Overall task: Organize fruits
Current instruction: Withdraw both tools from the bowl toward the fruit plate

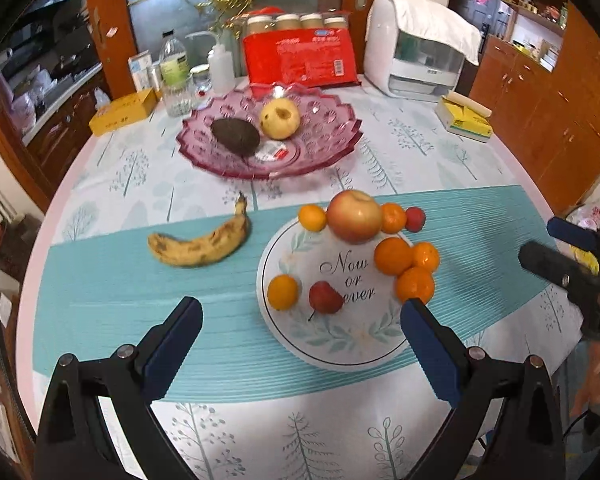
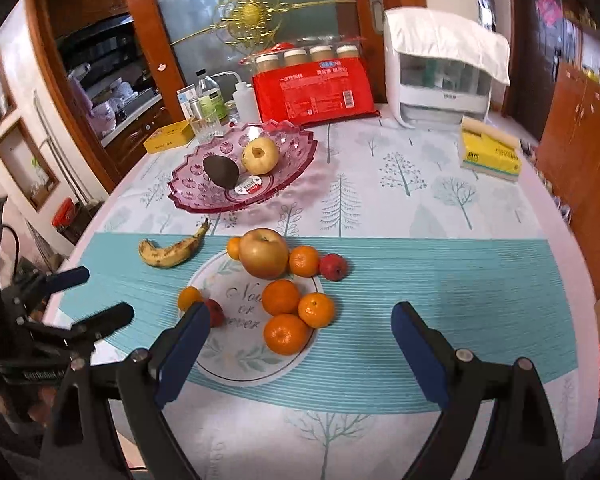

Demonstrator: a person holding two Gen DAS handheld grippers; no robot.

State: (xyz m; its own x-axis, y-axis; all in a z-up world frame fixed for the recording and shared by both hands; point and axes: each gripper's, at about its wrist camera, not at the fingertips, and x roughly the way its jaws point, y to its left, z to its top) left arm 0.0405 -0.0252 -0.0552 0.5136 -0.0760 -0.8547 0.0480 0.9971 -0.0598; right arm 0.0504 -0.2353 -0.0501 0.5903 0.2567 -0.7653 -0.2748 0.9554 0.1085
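While both tools hover above the near edge of the desk (image 2: 440,216) with nothing held, the step in hand looks like choosing the next fruit to carry from the white plate (image 1: 360,350) to the pink glass bowl (image 1: 324,152). The left gripper (image 1: 300,318) has its jaws wide apart, framing the near half of the plate; the right gripper (image 2: 300,320) is equally wide, with its left finger in front of the plate's near-left edge. To do this well, I would take a fruit at the outside of the group first, such as the small red pear (image 1: 326,298) or the lone orange (image 1: 283,292) beside it. Both lie apart from the rest, so the jaws can straddle one without nudging its neighbours. Close gently, since round fruit may roll.

The bowl, beyond the plate, holds a dark avocado (image 1: 236,136) and a yellow pear (image 1: 280,119) just beside it, plus a labelled sticker on its floor. The plate carries a large apple (image 1: 354,216) at its far rim, flanked by oranges, and a cluster of three oranges (image 1: 408,268) on its right side. A small red fruit (image 1: 415,219) appears to lie just off the rim. The spotted banana (image 1: 200,240) lies on the teal runner, left of the plate.
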